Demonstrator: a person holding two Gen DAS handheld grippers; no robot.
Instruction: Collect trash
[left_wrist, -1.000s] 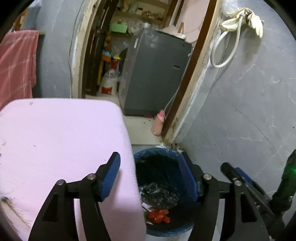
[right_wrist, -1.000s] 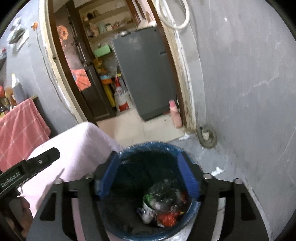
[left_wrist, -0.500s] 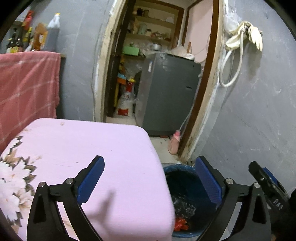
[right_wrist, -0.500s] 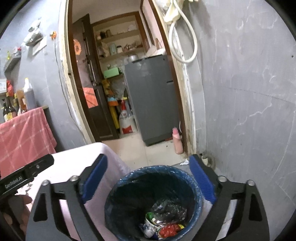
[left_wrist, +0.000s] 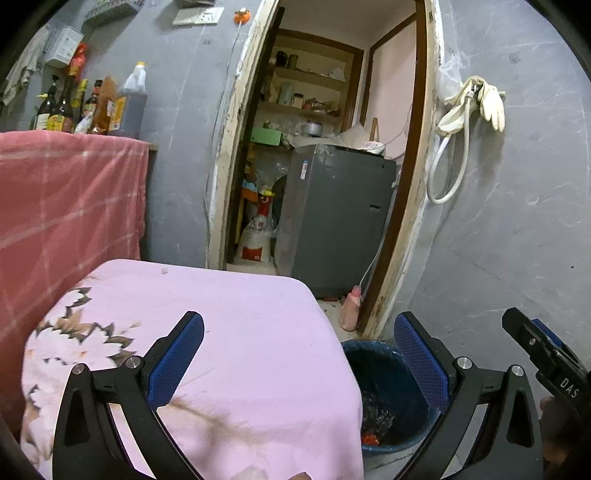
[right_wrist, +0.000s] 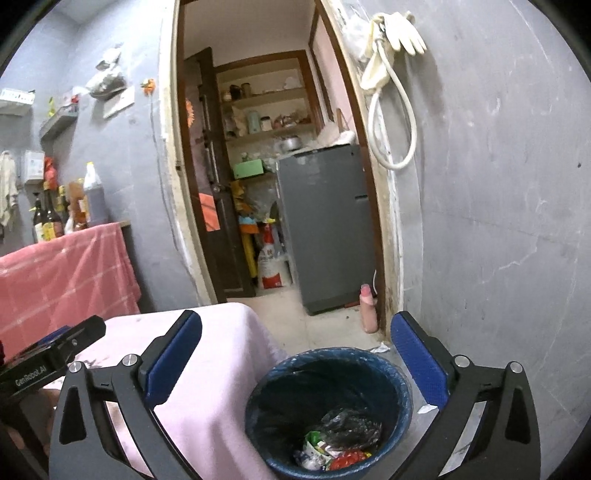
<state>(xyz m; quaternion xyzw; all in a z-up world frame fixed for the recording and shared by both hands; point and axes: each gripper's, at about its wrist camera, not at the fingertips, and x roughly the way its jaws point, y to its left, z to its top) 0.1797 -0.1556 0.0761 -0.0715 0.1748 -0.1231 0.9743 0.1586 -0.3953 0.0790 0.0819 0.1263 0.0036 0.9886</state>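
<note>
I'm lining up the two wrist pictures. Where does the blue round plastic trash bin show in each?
Left wrist view: blue round plastic trash bin at lower right, partly hidden behind the pink cloth-covered table.
Right wrist view: bottom centre, between the open claw's fingers, trash visible inside.
Shared landmark: pink plastic bottle on the floor by the door frame.
</note>
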